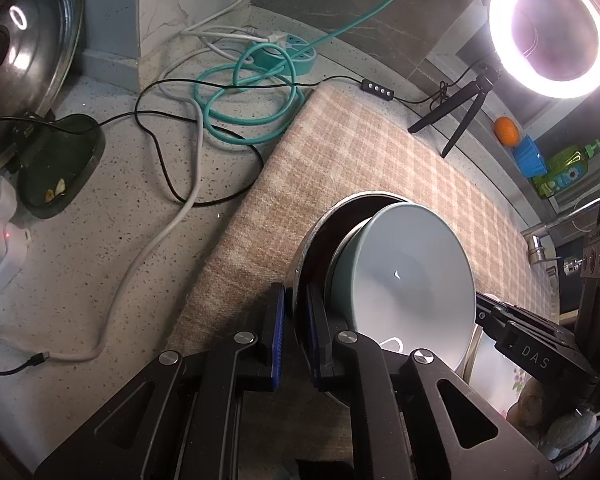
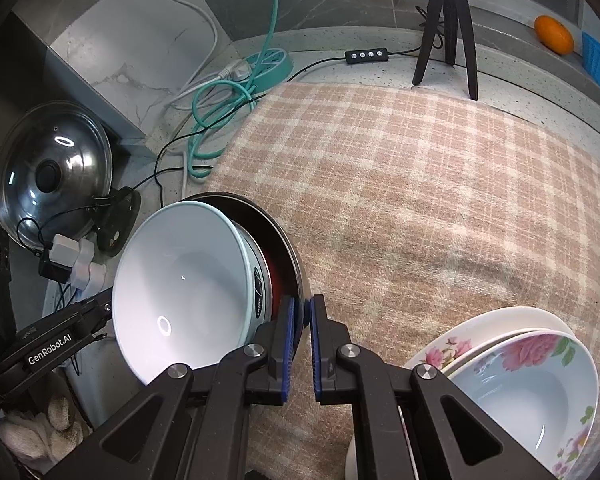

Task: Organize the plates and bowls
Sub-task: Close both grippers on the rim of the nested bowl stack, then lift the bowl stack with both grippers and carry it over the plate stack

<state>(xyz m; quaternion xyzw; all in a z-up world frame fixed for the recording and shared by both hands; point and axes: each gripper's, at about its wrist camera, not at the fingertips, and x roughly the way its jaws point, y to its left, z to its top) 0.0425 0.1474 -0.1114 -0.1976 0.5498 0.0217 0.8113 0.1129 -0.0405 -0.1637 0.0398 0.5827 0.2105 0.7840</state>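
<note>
A checked cloth [image 2: 440,200] covers the speckled counter [image 1: 100,260]. On its left part sits a dark metal pan [image 2: 288,256], tilted, with a pale blue bowl [image 2: 184,288] inside it, the bowl's mouth tipped toward the cameras. The left gripper [image 1: 296,336] is clenched on one side of the pan's rim, the right gripper [image 2: 302,344] on the opposite side. Flowered plates [image 2: 512,364] are stacked at the cloth's right. Readable lettering: "GenRobot.AI" and "DAS" on the gripper bodies.

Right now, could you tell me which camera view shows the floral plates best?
The right wrist view: the floral plates sit stacked at lower right, rose patterns plain. The left wrist view catches only a pale sliver of them behind the right gripper.
</note>
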